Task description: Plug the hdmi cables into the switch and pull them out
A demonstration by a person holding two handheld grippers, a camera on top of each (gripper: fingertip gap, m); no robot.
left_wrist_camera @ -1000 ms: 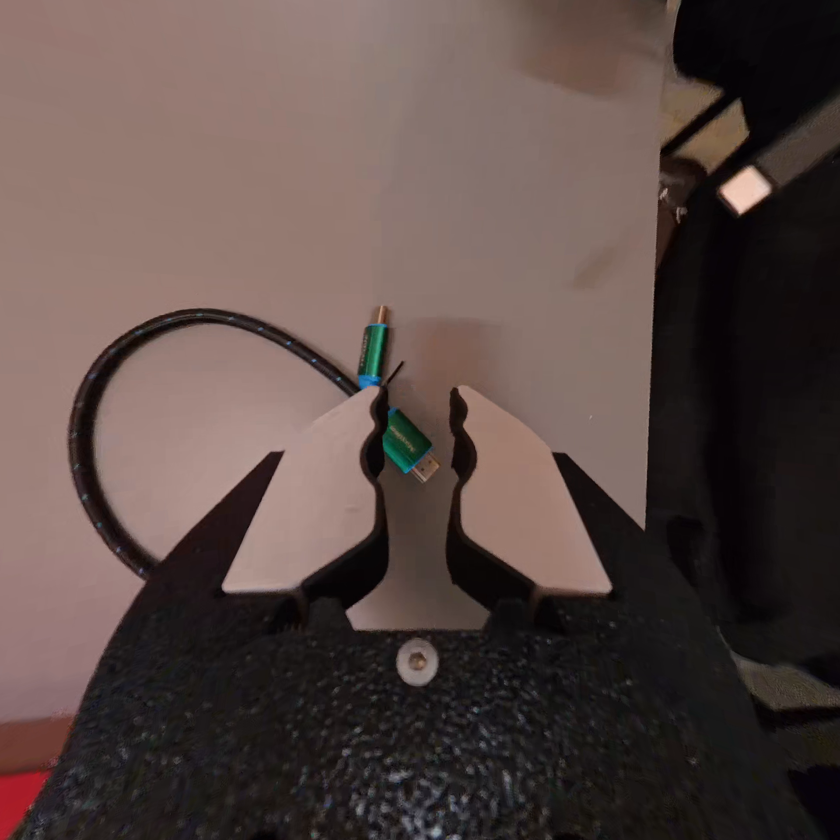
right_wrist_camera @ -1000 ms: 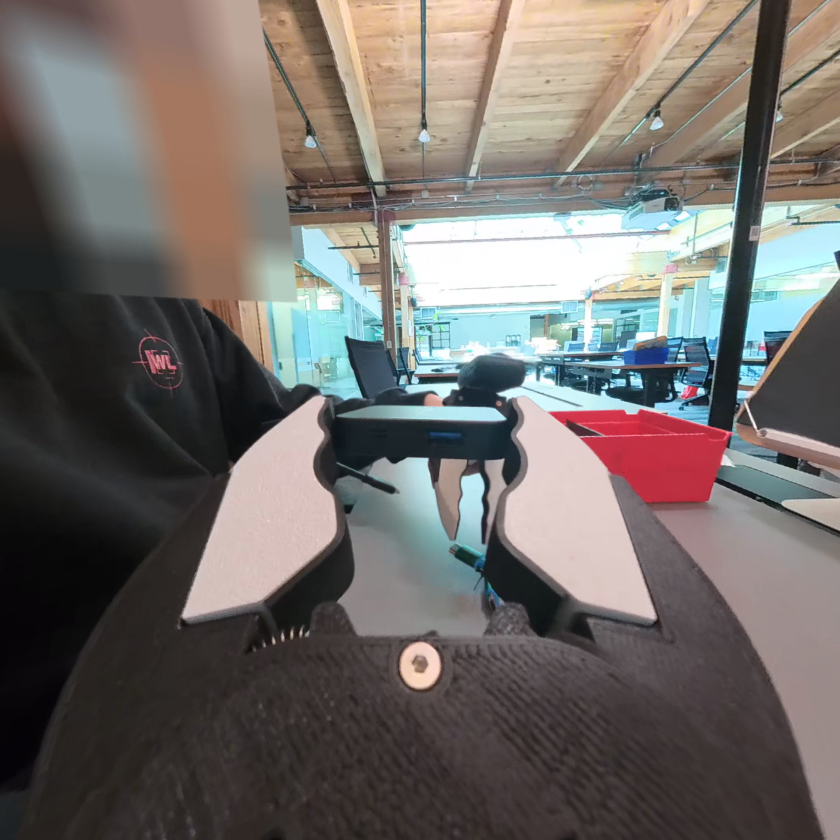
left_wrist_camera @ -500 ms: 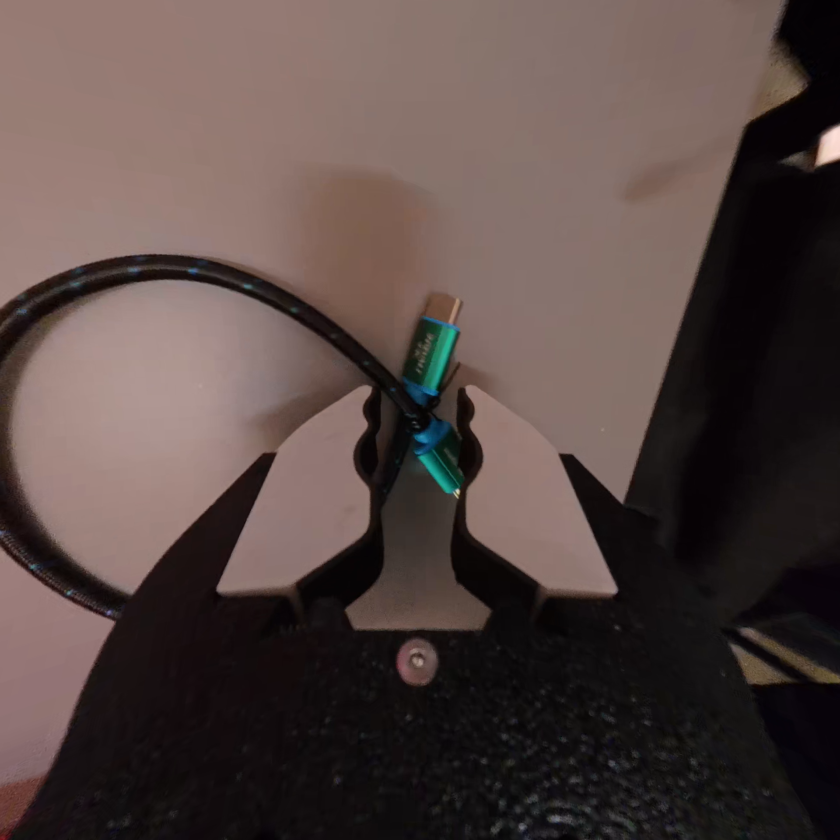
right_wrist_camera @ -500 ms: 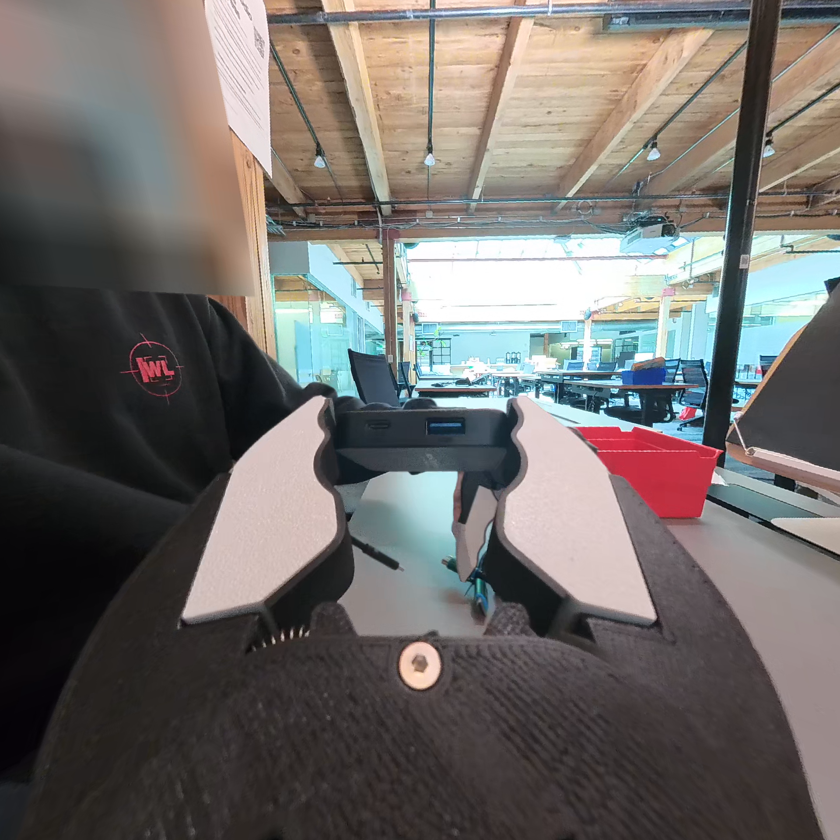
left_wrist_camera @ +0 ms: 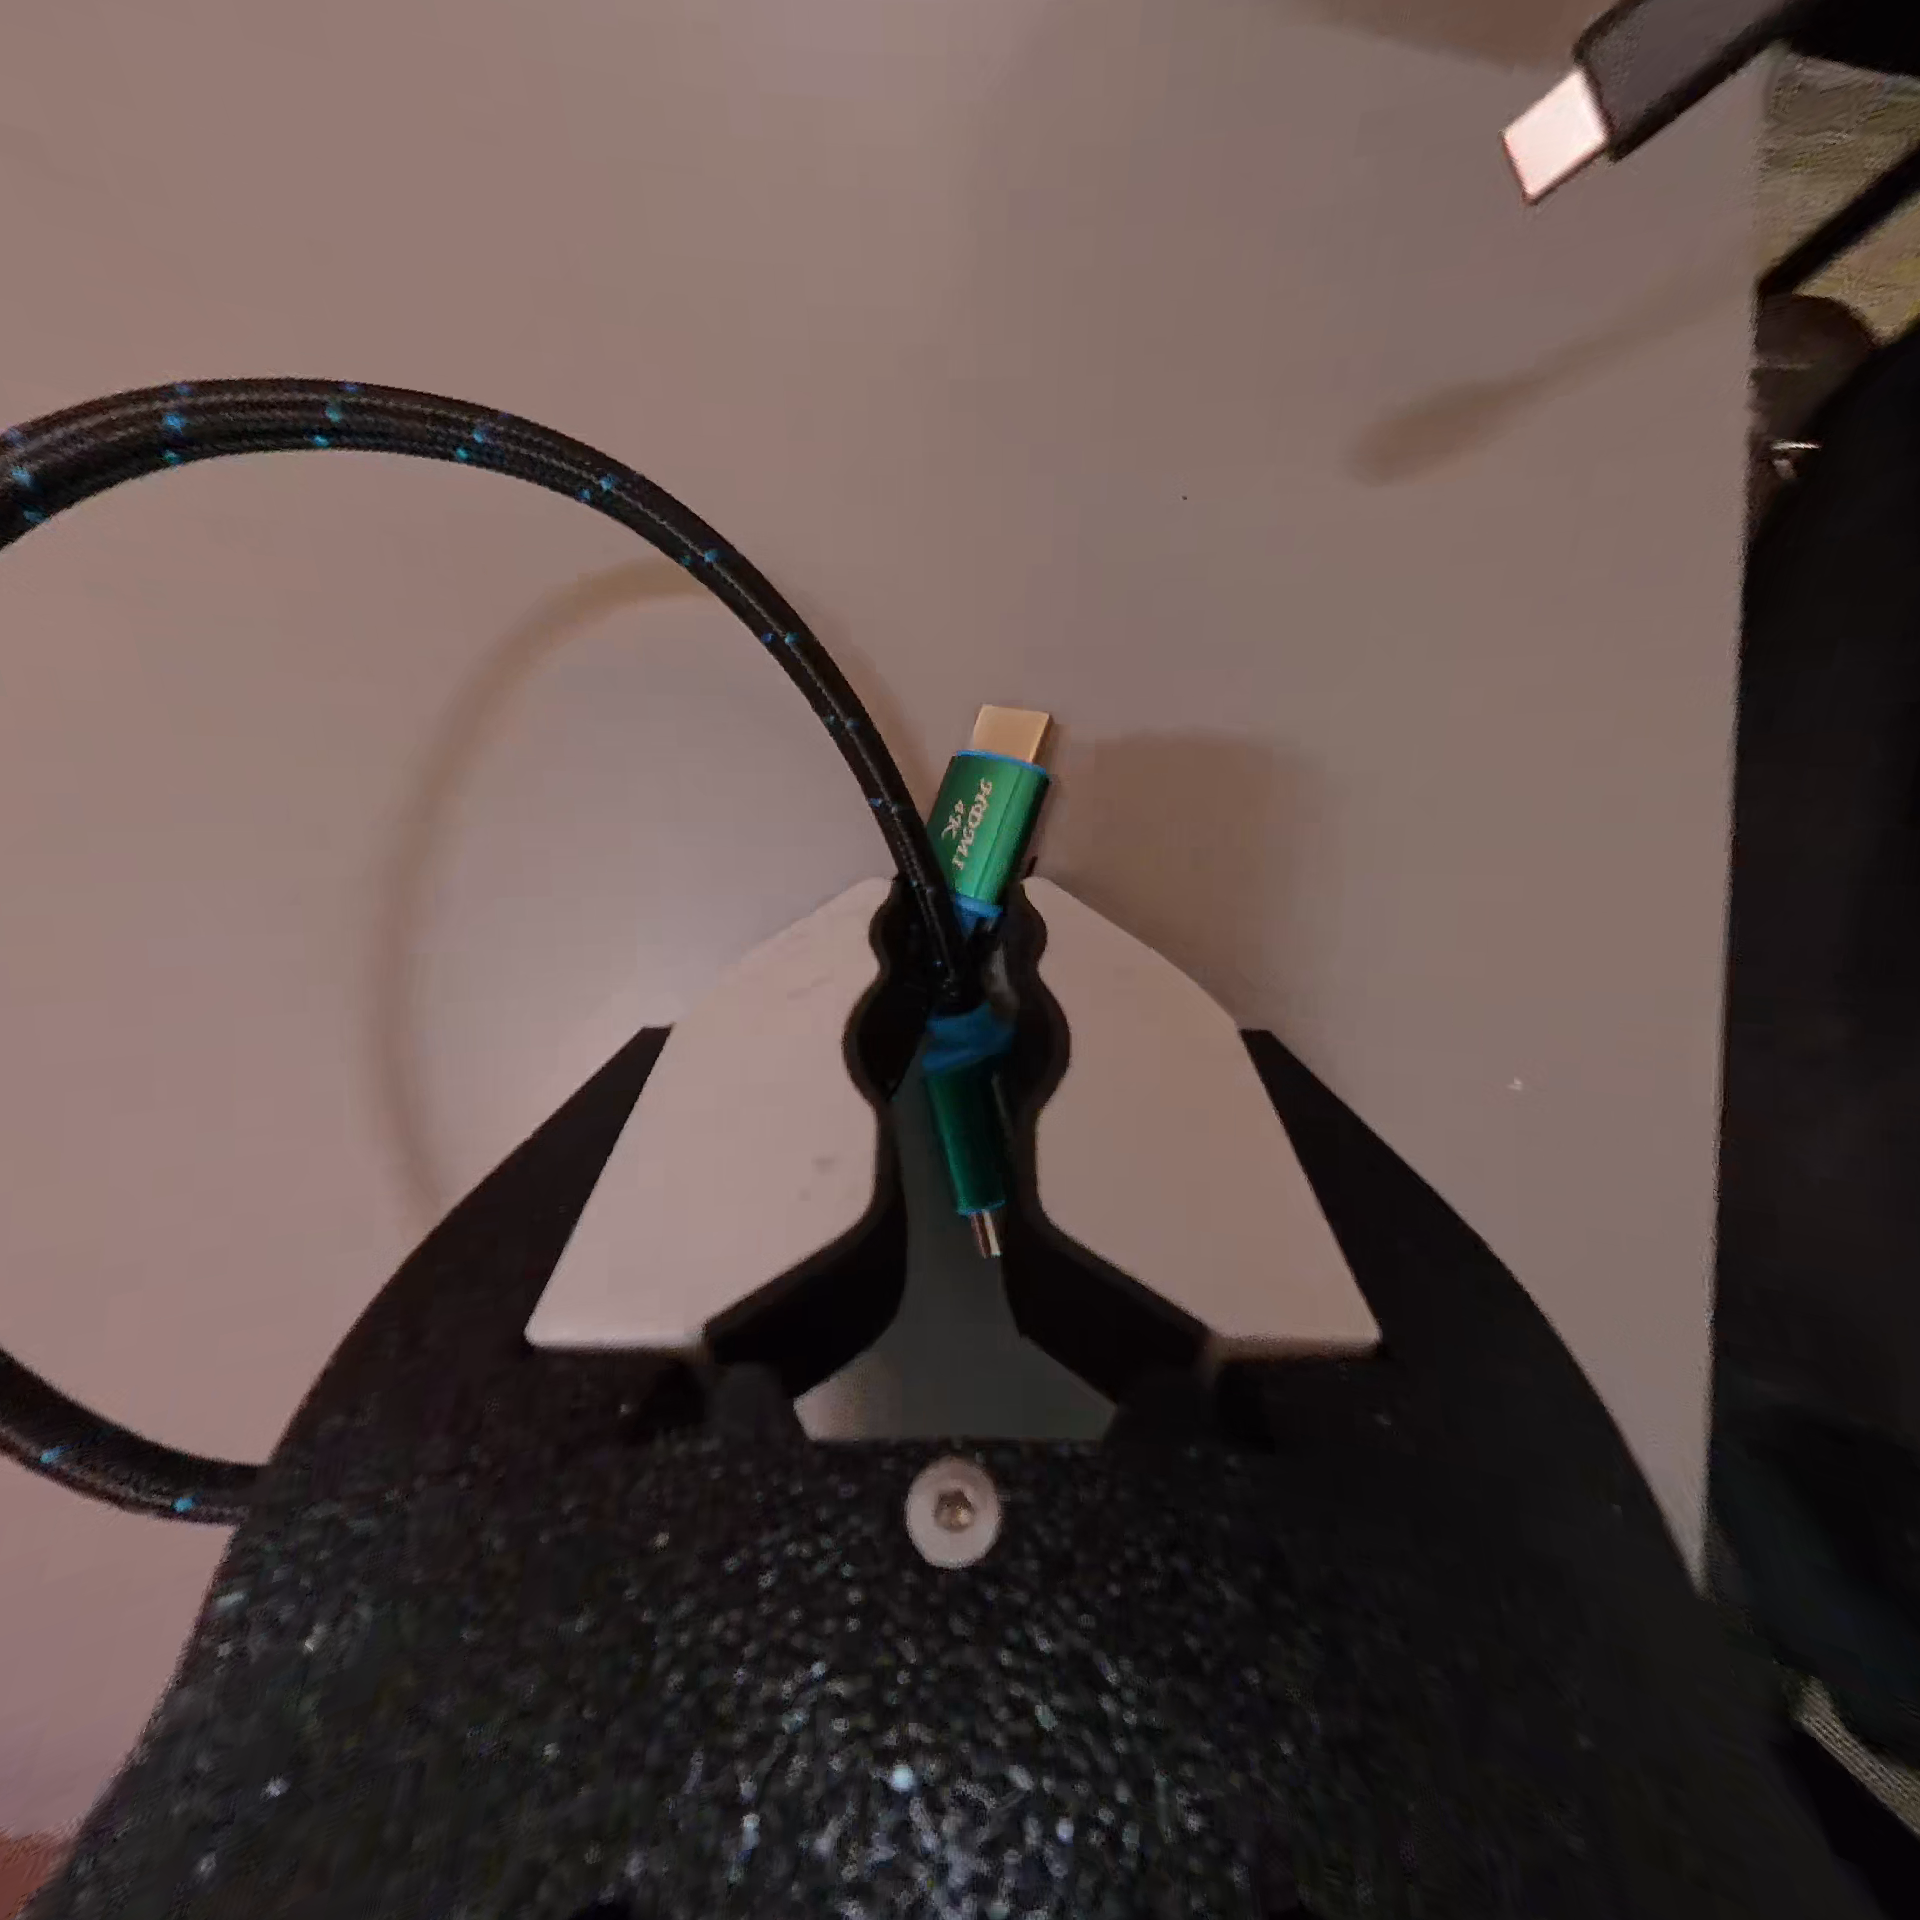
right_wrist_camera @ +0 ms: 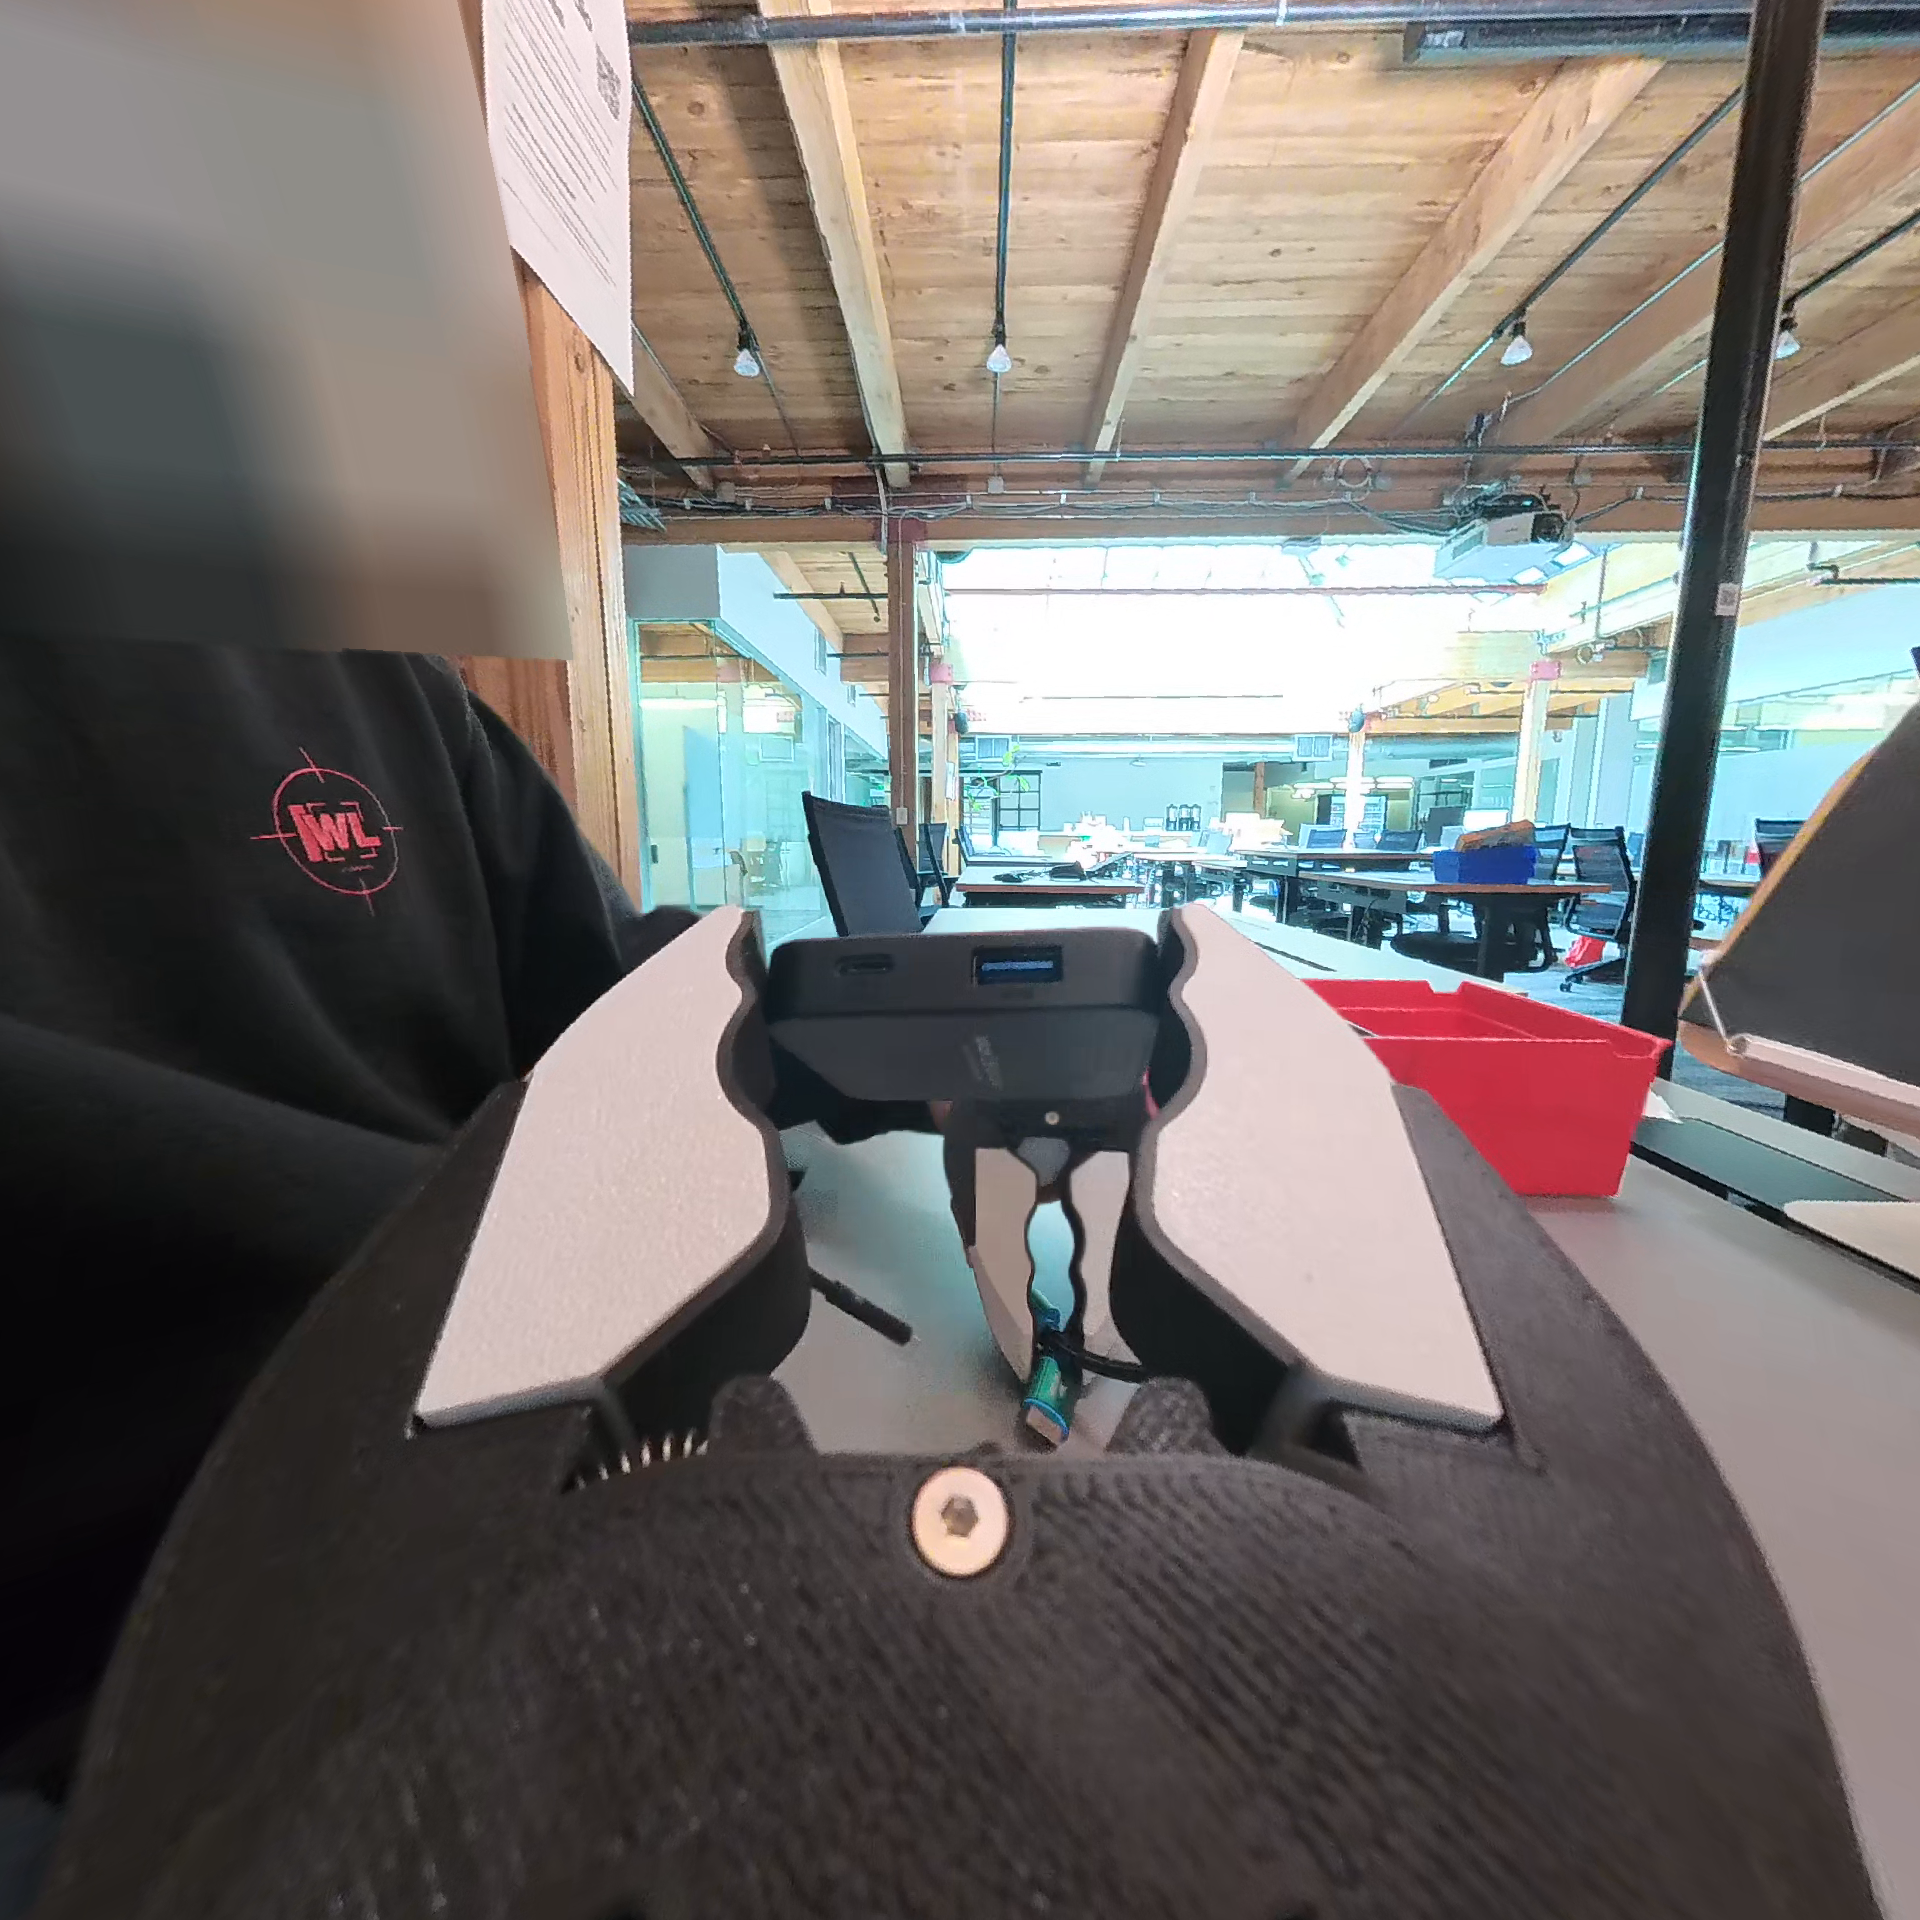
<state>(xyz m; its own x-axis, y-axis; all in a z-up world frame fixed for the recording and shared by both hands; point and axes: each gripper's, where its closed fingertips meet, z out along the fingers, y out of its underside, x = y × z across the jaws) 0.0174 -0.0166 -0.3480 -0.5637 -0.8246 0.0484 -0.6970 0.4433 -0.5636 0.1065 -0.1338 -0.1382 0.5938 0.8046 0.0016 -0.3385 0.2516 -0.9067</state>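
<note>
A black braided HDMI cable (left_wrist_camera: 623, 499) loops on the grey table (left_wrist_camera: 1299, 468), and its two green connectors cross at my left gripper (left_wrist_camera: 958, 894). The left gripper is shut on the cable at the blue strain reliefs. One green connector (left_wrist_camera: 992, 821) sticks out past the fingertips with its gold plug forward. The other (left_wrist_camera: 964, 1153) lies between the fingers, pointing back. My right gripper (right_wrist_camera: 961, 920) is shut on the black switch (right_wrist_camera: 961, 1023) and holds it above the table, its ported edge facing the camera. The left gripper (right_wrist_camera: 1049, 1299) shows below the switch.
A red bin (right_wrist_camera: 1486, 1081) stands on the table at right, with a tilted dark board (right_wrist_camera: 1829, 935) and a black pole (right_wrist_camera: 1714, 623) beyond. A person in a black top (right_wrist_camera: 208, 1039) is close at left. A thin black pin (right_wrist_camera: 862, 1309) lies on the table.
My left gripper came down over the crossed connectors and closed on the cable. My right gripper stayed shut on the switch and tipped it slightly upward.
</note>
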